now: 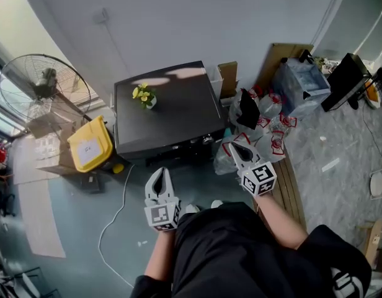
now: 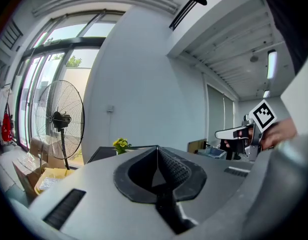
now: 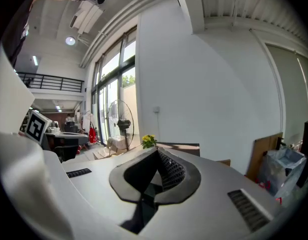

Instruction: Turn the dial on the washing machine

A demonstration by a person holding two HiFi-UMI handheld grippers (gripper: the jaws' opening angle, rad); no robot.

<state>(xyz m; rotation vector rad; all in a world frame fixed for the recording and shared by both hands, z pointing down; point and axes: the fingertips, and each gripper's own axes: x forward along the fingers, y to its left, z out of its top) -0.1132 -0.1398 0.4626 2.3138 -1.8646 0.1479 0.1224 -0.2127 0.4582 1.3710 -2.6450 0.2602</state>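
The washing machine [image 1: 163,107] is a dark, flat-topped box against the white wall, with a small pot of yellow flowers [image 1: 144,95] on its lid. Its front control strip [image 1: 191,143] faces me; small knobs show there, too small to tell apart. My left gripper [image 1: 159,172] hovers in front of the machine's lower left, shut and empty. My right gripper [image 1: 234,148] is near the machine's front right corner, also shut with nothing in it. In the left gripper view the jaws [image 2: 157,150] meet at the tips, with the flowers [image 2: 121,145] beyond. The right gripper view shows the same closed tips [image 3: 156,152].
A standing fan [image 1: 45,85] and a yellow-lidded bin [image 1: 90,144] are left of the machine. Plastic bags [image 1: 259,120] and cardboard pile up on its right. A white cable [image 1: 116,219] runs across the floor by my left side.
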